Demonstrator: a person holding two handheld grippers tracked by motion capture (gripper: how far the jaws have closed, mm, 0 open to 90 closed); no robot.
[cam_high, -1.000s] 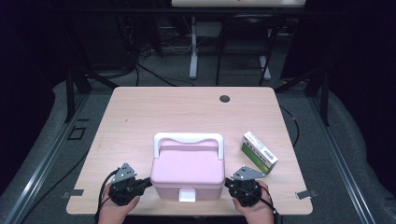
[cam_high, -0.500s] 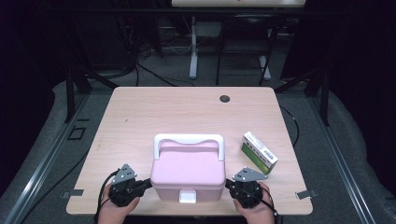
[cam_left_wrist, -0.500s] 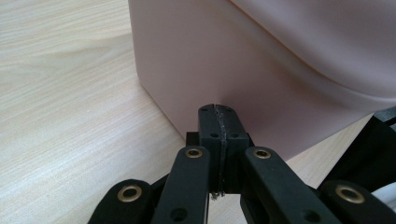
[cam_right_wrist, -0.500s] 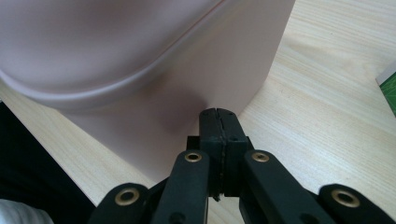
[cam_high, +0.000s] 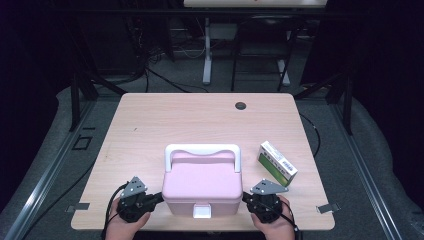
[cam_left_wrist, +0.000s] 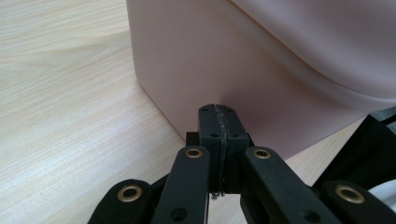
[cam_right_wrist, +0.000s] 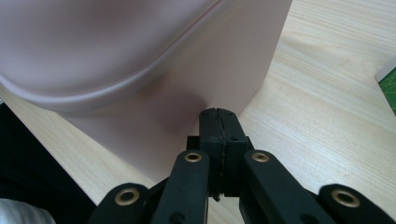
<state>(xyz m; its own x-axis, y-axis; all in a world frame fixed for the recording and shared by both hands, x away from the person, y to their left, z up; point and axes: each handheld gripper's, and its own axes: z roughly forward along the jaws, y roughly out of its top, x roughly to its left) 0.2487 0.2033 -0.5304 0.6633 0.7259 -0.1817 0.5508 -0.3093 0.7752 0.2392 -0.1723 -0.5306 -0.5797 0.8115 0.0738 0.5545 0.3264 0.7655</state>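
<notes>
Box: a pink lidded box with a white handle and white front latch stood on the bench, directly between the two tongs, its long axis running from one to the other.
Left tongs: jaws fully closed, holding nothing, tips at or just short of the box's left wall.
Right tongs: jaws fully closed, empty, tips against or just beside the box's right wall.
Nearer hand: neither; both looked equally close, so a two-sided squeeze or lift seemed likely.
Carton: a green-and-white carton lay beyond the right tongs, apart from the box.
</notes>
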